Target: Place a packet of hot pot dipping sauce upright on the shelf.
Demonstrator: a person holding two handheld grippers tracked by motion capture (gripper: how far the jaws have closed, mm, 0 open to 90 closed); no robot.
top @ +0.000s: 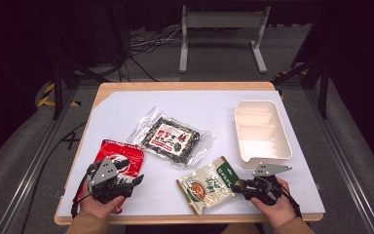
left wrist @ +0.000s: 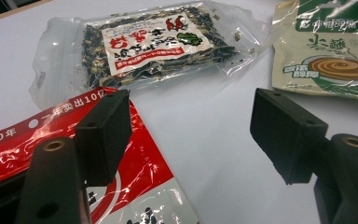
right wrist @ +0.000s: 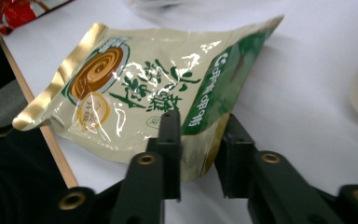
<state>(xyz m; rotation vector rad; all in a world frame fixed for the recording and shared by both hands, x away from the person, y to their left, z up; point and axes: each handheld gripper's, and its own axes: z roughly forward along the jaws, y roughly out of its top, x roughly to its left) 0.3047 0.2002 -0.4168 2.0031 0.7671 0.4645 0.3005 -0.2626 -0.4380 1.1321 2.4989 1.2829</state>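
left gripper [top: 137, 180] jaws wide apart, empty, hovering over the red packet's [top: 118, 155] near edge. clear seaweed bag [top: 171, 137] lies mid-table, ahead of it. beige-green pouch [top: 210, 184], long axis running diagonally, sits just left of the right gripper [top: 239, 187], whose jaws are pinching its near edge. white tray [top: 261, 132] lies ahead, near the right hand.

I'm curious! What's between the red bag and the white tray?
The clear seaweed bag lies between the red bag and the white tray, in the high view.
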